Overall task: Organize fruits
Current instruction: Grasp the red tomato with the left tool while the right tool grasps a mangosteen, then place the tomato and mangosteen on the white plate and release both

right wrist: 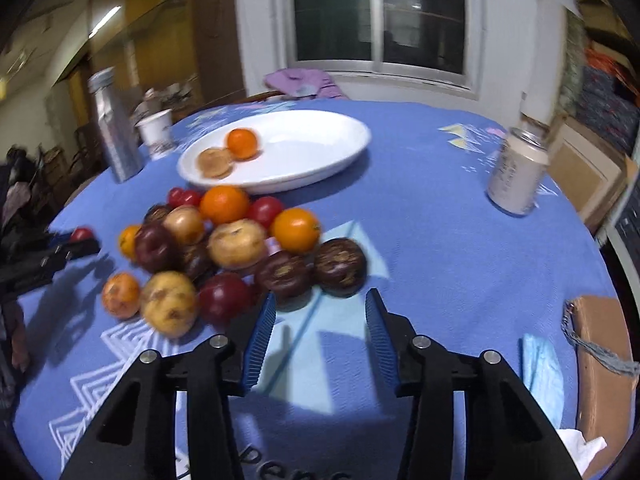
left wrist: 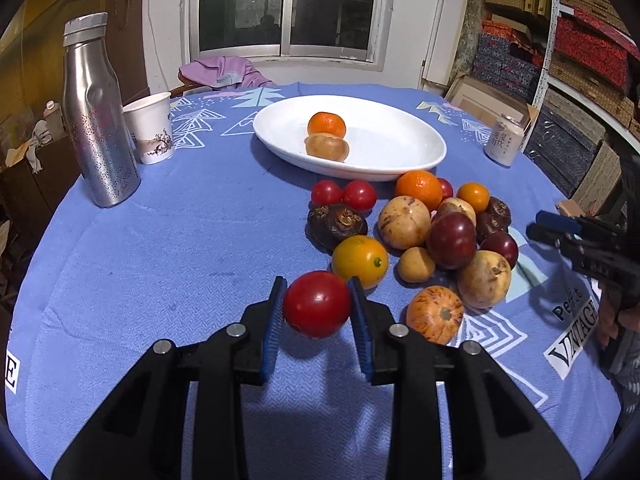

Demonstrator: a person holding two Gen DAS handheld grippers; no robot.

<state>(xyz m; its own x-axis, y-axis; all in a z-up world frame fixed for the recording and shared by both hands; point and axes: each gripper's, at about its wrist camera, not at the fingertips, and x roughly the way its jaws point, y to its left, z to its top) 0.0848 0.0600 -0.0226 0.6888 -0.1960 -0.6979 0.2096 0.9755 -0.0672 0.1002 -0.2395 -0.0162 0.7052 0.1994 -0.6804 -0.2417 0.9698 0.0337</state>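
Left gripper (left wrist: 317, 305) has the red tomato (left wrist: 317, 304) clamped, both blue pads on its flanks, jaws narrow; its shadow on the cloth sits below it, so I read it as lifted clear. Key relation for my next move: the white dish (left wrist: 420, 160) lies straight ahead of the left jaws and beyond the fruit pile (left wrist: 420, 232), with the yellow citrus (left wrist: 360, 261) just past the right pad, so I judge the carry has to go up and over the pile, not through it. The tomato is near round, no long axis worth aligning; I can't see its stem end from here, so pointing is unknown. The dish's long axis runs across the jaw line, open space on its right half; the orange (left wrist: 327, 124) and a brownish fruit (left wrist: 327, 147) sit touching in its left-centre. Right gripper (right wrist: 320, 336) is empty, jaws partly apart with only tablecloth (right wrist: 440, 240) between them. Two dark brown fruits (right wrist: 312, 272) sit just ahead of its tips, the left one near the left pad; a dark red plum (right wrist: 225, 296) is just outside that pad. View is motion-blurred. Left hand is the one loaded; neither is clearly closer to the dish. Risk: clipping the citrus on departure.
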